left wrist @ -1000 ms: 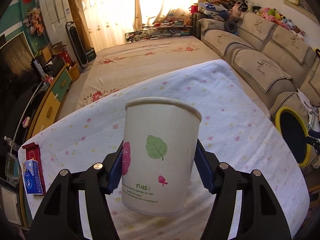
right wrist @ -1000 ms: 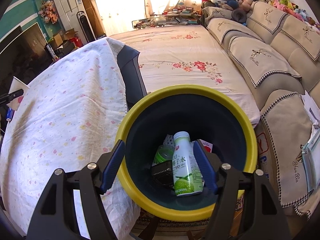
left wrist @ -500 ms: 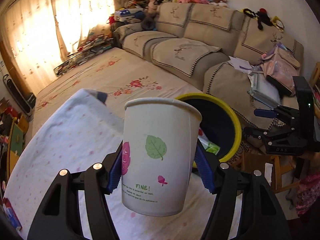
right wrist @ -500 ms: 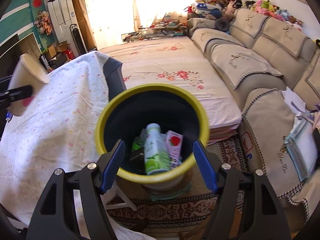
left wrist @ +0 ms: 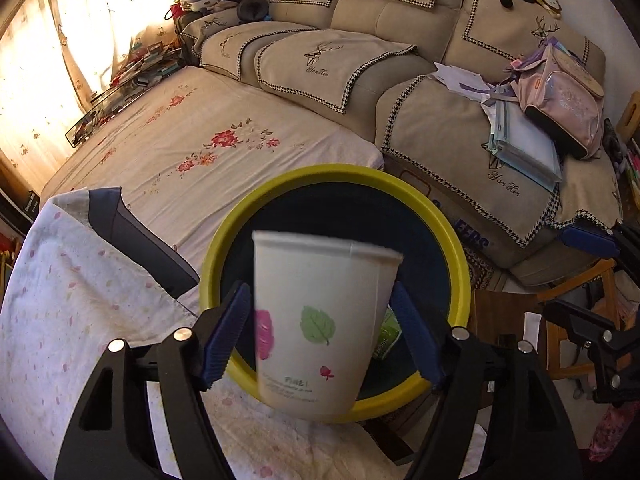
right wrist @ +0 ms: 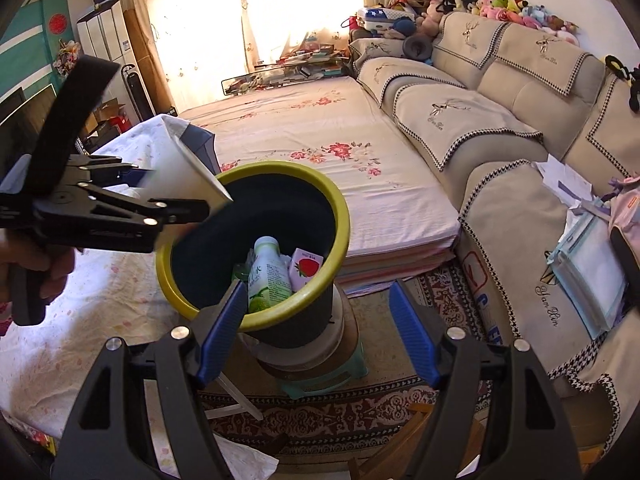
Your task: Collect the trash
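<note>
A white paper cup (left wrist: 320, 320) with a green leaf print hangs tilted and blurred between the blue pads of my left gripper (left wrist: 318, 296). The jaws are opening and narrow gaps show on both sides of the cup. It sits right over the mouth of the yellow-rimmed dark bin (left wrist: 332, 174). In the right wrist view, the left gripper (right wrist: 192, 208) holds the cup (right wrist: 180, 176) over the bin's left rim (right wrist: 280, 166). My right gripper (right wrist: 316, 292) is in front of the bin, jaws opening slightly with nothing between them. Inside lie a green-white bottle (right wrist: 268, 272) and a strawberry carton (right wrist: 306, 268).
The bin stands on a low stool (right wrist: 320, 380) over a patterned rug. A table under a white flowered cloth (left wrist: 80, 320) lies to its left. A flowered mattress (right wrist: 320, 140) is behind it, and a beige sofa (right wrist: 500, 140) with papers and a pink bag is to the right.
The left gripper swung right with the cup, from above the table to over the bin, and its jaws have spread off the cup. The right gripper drew back from the bin.
</note>
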Demonstrator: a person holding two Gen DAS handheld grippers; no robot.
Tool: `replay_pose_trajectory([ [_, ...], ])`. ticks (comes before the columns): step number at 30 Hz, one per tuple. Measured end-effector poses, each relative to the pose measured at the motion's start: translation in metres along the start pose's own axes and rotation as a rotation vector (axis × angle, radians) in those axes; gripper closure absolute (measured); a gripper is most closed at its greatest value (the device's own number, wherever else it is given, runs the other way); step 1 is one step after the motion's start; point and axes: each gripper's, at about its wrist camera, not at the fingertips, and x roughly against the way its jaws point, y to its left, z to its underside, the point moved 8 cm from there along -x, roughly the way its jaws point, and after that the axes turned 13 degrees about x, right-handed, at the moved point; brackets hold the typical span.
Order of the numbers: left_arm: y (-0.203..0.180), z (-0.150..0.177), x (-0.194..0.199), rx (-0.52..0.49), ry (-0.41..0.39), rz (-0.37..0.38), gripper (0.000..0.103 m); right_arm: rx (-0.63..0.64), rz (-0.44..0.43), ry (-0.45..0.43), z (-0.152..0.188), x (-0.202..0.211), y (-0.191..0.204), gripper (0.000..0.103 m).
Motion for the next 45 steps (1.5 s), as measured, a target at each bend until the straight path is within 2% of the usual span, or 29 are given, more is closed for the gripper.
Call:
replay_pose_trajectory([
  [3, 0.014, 0.003, 0.007, 0.03, -0.018, -0.004, 0.025, -0.002, -0.011, -0.004, 0.0, 0.0, 0.002, 0.033],
  [6, 0.028, 0.008, 0.032, 0.056, -0.064, -0.004, 0.024, 0.004, -0.028, -0.01, 0.002, 0.001, 0.01, 0.032],
  [7, 0.031, 0.01, 0.047, 0.067, -0.102, -0.004, 0.022, 0.008, -0.034, -0.01, 0.002, 0.001, 0.014, 0.031],
  [9, 0.04, 0.018, 0.077, 0.088, -0.171, -0.007, 0.009, 0.016, -0.05, -0.011, 0.003, 0.0, 0.023, 0.031],
  [12, 0.056, 0.045, 0.129, 0.139, -0.272, -0.024, 0.005, 0.037, -0.084, -0.012, 0.002, 0.0, 0.041, 0.03],
  [16, 0.093, 0.101, 0.199, 0.253, -0.39, -0.079, 0.005, 0.078, -0.114, -0.036, -0.004, 0.006, 0.071, 0.026],
  [18, 0.114, 0.132, 0.233, 0.307, -0.447, -0.139, 0.005, 0.1, -0.125, -0.059, -0.009, 0.011, 0.085, 0.024],
  [23, 0.166, 0.21, 0.312, 0.392, -0.536, -0.396, 0.005, 0.151, -0.159, -0.136, -0.023, 0.04, 0.127, 0.015],
  [25, 0.185, 0.24, 0.338, 0.454, -0.565, -0.464, 0.005, 0.172, -0.163, -0.17, -0.03, 0.054, 0.144, 0.012],
  [29, 0.218, 0.296, 0.383, 0.563, -0.595, -0.545, 0.005, 0.209, -0.159, -0.249, -0.041, 0.086, 0.174, 0.007],
  [35, 0.24, 0.363, 0.432, 0.694, -0.67, -0.574, 0.005, 0.255, -0.144, -0.299, -0.044, 0.113, 0.207, 0.007],
  [38, 0.242, 0.383, 0.446, 0.729, -0.699, -0.564, 0.005, 0.266, -0.16, -0.296, -0.041, 0.116, 0.216, 0.007],
  [43, 0.234, 0.398, 0.446, 0.72, -0.697, -0.564, 0.005, 0.275, -0.163, -0.287, -0.038, 0.118, 0.225, 0.007],
  [45, 0.225, 0.386, 0.437, 0.718, -0.687, -0.55, 0.005, 0.277, -0.164, -0.289, -0.036, 0.12, 0.228, 0.007],
])
